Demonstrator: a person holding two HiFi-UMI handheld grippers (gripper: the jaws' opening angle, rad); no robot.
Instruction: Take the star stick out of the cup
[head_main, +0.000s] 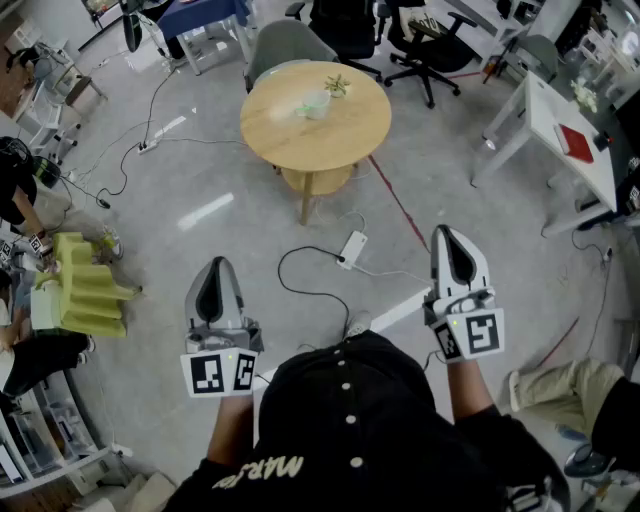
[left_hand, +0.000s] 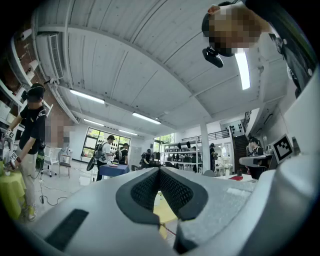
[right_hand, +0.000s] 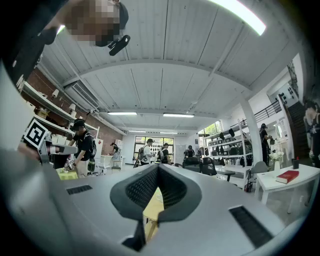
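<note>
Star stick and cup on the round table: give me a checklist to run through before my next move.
1. Cup on round table: ok.
2. Star stick standing in the cup: cannot tell, too small.
3. Left hand-held gripper empty: ok, jaws together on nothing.
4. Right hand-held gripper open for a grasp: not ok, jaws shut.
5. Table within reach: not ok, it stands well ahead.
6. Walking path free: not ok, a cable and power strip lie in between.

Pale wood table (head_main: 335, 140), white cup (head_main: 316, 104), grey floor (head_main: 200, 180), black-and-white marker cube (head_main: 470, 335)
</note>
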